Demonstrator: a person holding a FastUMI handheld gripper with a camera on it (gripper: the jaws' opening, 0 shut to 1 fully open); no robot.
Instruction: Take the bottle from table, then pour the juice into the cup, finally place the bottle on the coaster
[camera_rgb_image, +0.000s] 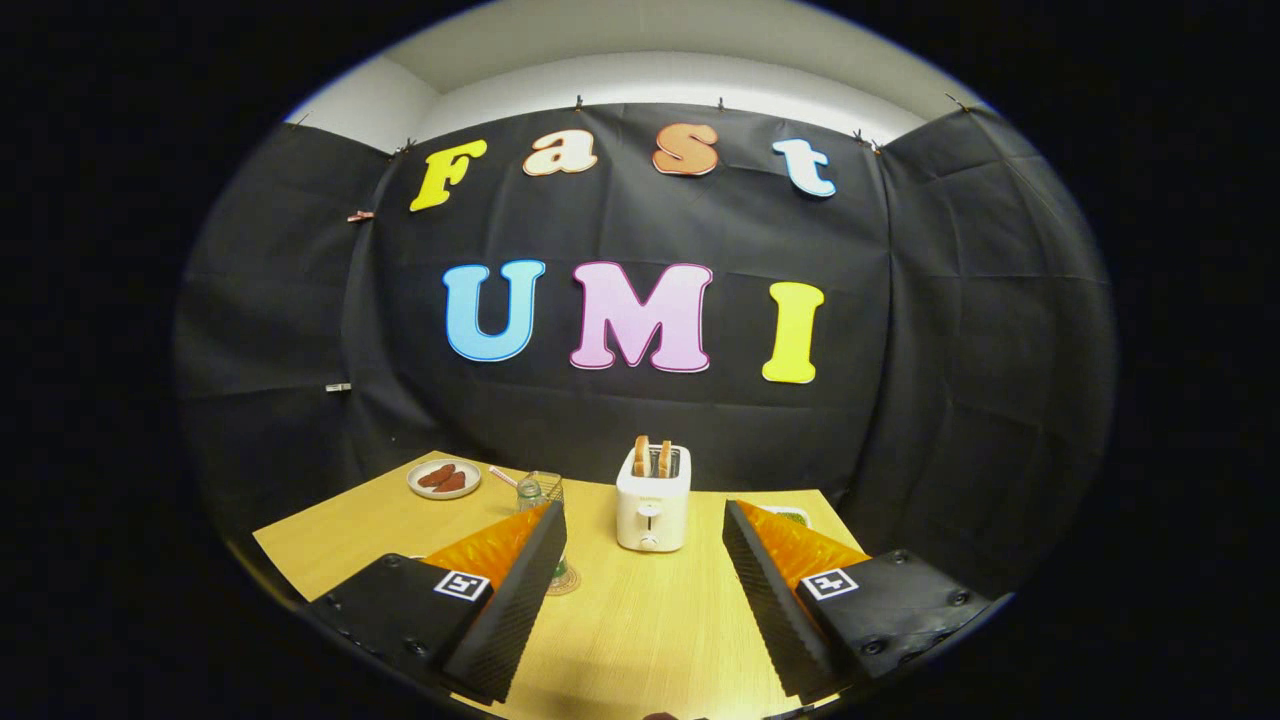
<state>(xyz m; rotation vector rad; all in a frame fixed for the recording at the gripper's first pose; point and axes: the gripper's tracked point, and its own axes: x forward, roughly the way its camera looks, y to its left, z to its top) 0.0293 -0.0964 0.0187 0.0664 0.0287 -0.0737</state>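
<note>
So the gripper (640, 575) is up over the near edge of the wooden table (640, 630), fingers spread wide with nothing between them, just bare tabletop showing in the gap.

Straight ahead of the fingers, toward the far edge of the table, there's a white toaster (652, 510) with two slices of toast (652, 457) sticking up out of the slots. It sits roughly in line with the gap, well beyond the fingertips.

Over by the left finger there's a clear glass cup (541, 490), and it's mostly hidden behind that fingertip, so you only catch its rim and upper part. Something like a pinkish straw or stick (503, 477) pokes out just to its left, can't tell what it is exactly. Right below the cup, peeking out beside the finger, is the edge of a round coaster (563, 580) lying flat on the table. Can't tell if the cup is standing on it or just behind it.

Far left corner of the table has a small white plate (443, 478) with a couple of reddish-brown pieces of food on it, maybe sausages.

Behind the right fingertip there's a sliver of something with a green and white top (793, 516), too hidden to say what.
</note>
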